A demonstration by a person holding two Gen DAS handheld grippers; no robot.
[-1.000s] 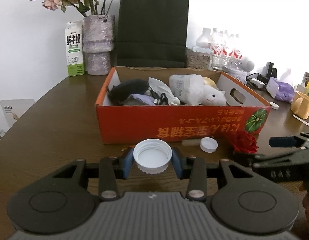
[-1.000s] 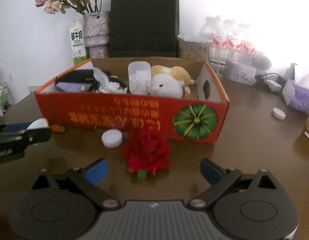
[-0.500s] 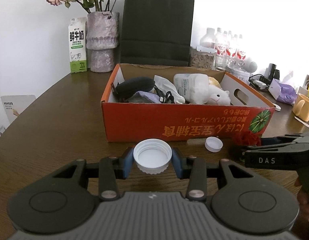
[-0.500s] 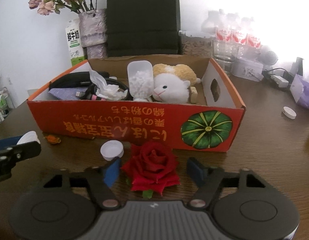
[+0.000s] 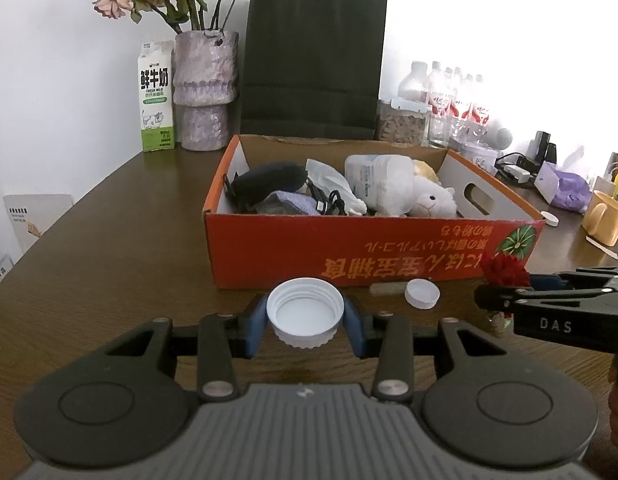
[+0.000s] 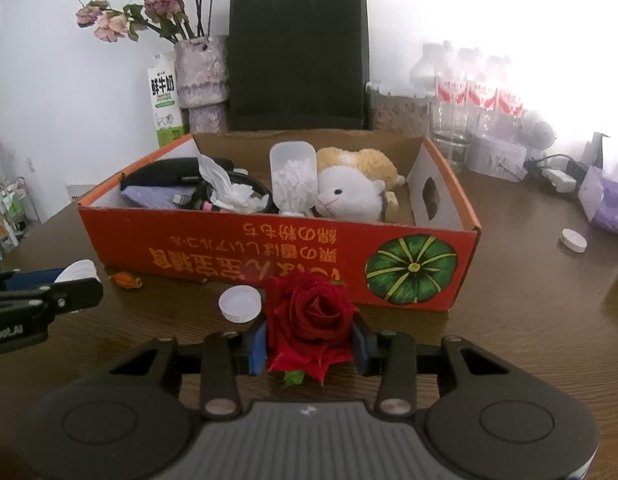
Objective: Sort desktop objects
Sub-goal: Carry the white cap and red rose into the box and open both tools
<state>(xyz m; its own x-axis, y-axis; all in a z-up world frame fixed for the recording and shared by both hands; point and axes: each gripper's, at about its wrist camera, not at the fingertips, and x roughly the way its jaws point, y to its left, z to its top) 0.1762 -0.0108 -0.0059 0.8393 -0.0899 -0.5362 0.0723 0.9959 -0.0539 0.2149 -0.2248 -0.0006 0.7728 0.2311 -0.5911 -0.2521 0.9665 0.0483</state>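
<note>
My left gripper [image 5: 305, 320] is shut on a large white bottle cap [image 5: 305, 314], held above the table in front of the orange cardboard box [image 5: 349, 256]. My right gripper [image 6: 309, 344] is shut on a red rose [image 6: 309, 320] and holds it just in front of the box [image 6: 269, 256]. The rose also shows in the left wrist view [image 5: 505, 272] at the right gripper's tip. The box holds a plush sheep [image 6: 349, 196], a cotton-swab container [image 6: 293, 180], tissues and a dark pouch [image 5: 269, 180].
A small white cap [image 6: 240, 303] lies on the table by the box front, with a small orange bud [image 6: 127, 280] to its left. Another white cap [image 6: 573, 240] lies at right. A vase [image 5: 205, 92], milk carton [image 5: 157, 96], black bag [image 5: 313, 64], bottles and yellow mug [image 5: 605, 218] stand behind.
My right gripper has closed on the rose and lifted it off the table. My left gripper has risen with the white cap still held.
</note>
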